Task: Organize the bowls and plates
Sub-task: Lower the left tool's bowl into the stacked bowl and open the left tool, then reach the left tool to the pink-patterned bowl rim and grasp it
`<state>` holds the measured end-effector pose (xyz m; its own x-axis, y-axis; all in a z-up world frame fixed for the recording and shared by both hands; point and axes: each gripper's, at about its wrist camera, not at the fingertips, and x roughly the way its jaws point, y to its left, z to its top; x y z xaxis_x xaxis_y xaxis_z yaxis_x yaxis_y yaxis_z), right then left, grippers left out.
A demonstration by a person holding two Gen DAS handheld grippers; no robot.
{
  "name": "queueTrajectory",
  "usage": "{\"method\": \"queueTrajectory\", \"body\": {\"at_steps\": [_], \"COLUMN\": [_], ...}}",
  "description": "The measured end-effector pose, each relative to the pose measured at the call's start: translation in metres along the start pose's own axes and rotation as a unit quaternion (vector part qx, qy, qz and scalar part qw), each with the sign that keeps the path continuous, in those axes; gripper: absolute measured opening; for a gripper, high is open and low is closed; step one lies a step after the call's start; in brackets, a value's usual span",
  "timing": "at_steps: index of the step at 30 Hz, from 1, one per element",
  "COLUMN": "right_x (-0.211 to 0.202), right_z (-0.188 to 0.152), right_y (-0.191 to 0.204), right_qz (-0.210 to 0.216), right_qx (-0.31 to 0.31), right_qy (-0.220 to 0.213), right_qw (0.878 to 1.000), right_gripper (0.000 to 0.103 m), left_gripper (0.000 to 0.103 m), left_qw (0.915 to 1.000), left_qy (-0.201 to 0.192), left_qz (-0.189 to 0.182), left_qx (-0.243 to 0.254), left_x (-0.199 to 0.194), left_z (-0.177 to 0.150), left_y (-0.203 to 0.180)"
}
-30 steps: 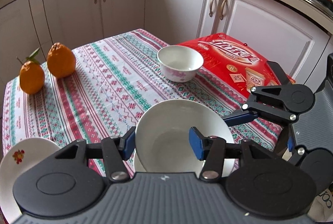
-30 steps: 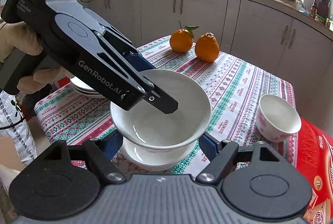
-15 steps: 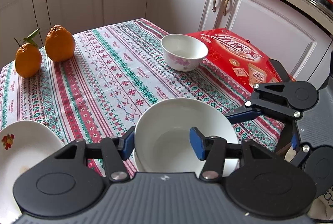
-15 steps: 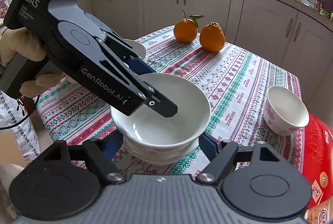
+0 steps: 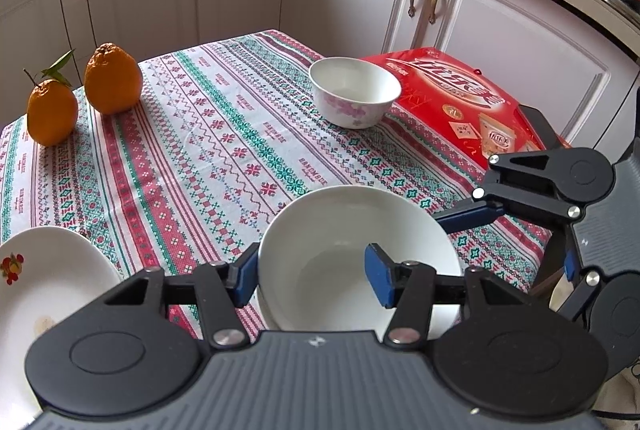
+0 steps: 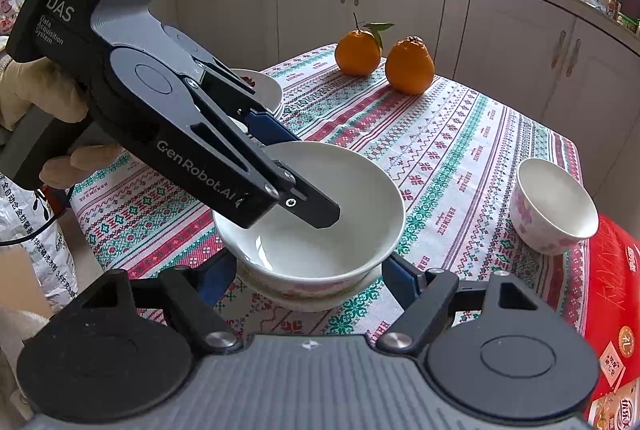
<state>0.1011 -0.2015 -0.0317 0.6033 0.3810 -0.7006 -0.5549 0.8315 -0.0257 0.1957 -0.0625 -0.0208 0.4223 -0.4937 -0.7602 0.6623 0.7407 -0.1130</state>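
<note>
Since the earlier frame the white bowl (image 6: 316, 226) has come down from above the lower bowl (image 6: 308, 298) and now nests in it at the table's near edge. Left gripper (image 5: 312, 272) spread, one pad inside, one outside the rim, not pinching. Right gripper (image 6: 310, 276) spread wide, flanking the stack.

Black left hand-held gripper (image 6: 280, 166) with blue pads (image 6: 268, 128), silver screws, white "GenRobot.AI" and "DAS" lettering; beige glove (image 6: 36, 98) at nine o'clock.

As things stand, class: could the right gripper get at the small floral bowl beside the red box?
Probably yes. The right gripper is open and holds nothing, though its fingers flank the large white bowl. Only bare tablecloth lies between it and the small floral bowl, whose rim is unobstructed.
</note>
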Motion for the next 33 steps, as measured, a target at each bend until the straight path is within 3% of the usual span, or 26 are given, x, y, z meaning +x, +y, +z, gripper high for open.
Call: {"method": "queueTrajectory", "body": {"at_steps": [3, 4, 7, 21, 33], "right_x": [0.001, 0.002, -0.002, -0.032, -0.045], "right_z": [-0.001, -0.001, -0.001, -0.004, -0.018], "right_y": [0.0, 0.0, 0.002, -0.012, -0.087], "right_qz": [0.0, -0.001, -0.003, -0.032, -0.114], "right_qx": [0.0, -0.001, -0.003, 0.01, 0.075], "right_qy": [0.002, 0.003, -0.011, -0.045, -0.06], "right_qw": [1.0, 1.0, 1.0, 0.998, 0.989], "right_gripper": [0.083, 0.085, 0.101, 0.103, 0.103], "left_gripper": [0.058, 0.064, 0.069, 0.076, 0.076], "left_qw": [1.0, 1.0, 1.0, 0.9994, 0.997], "left_qy": [-0.003, -0.004, -0.005, -0.014, -0.016], "left_qz": [-0.003, -0.004, -0.001, 0.007, -0.014], "left_qx": [-0.001, -0.003, 0.002, 0.032, 0.075], "left_x": [0.0, 0.0, -0.002, -0.014, 0.022], "left_z": [-0.001, -0.001, -0.002, 0.015, 0.078], "left_y": [0.001, 0.001, 0.001, -0.007, -0.018]}}
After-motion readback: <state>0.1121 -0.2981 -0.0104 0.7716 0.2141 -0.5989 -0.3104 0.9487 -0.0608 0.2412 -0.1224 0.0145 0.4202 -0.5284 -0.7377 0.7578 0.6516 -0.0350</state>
